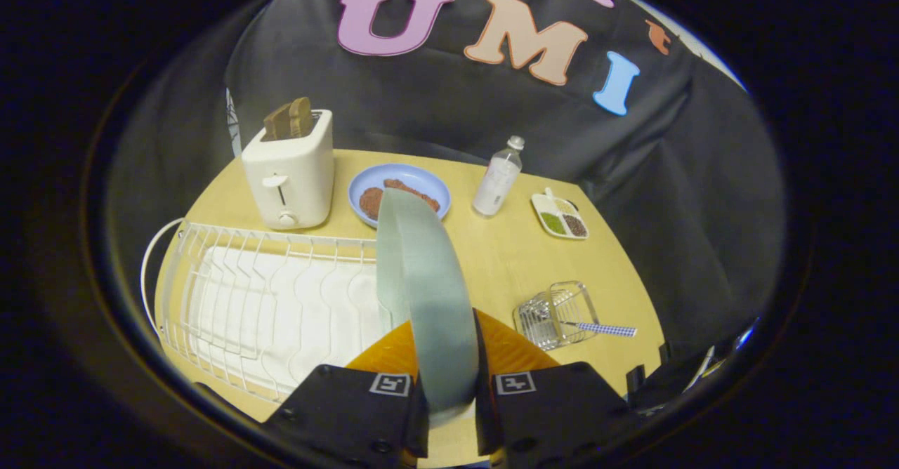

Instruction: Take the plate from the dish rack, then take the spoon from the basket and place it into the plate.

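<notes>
The gripper (449,399) has both fingers clamped on the rim of the pale green plate (425,293), which stands on edge between them and rises away from the fingers, above the near end of the white wire dish rack (267,293) and seemingly clear of its slots. The plate's face runs straight ahead along the line of the fingers, its top edge tipped slightly toward the toaster (289,170) side. From where I stand, the job now is to carry it off the rack and set it flat on bare wood, and I'd pick the open stretch of the table (506,258) between the rack and the small wire basket (555,314). Turning the wrist so the plate lies level before lowering would keep it from clattering, and a slow release matters since only the rim is pinched. The spoon (604,328) lies in that basket with its checked handle poking out sideways, away from the rack, its long axis nearly level with the tabletop.
</notes>
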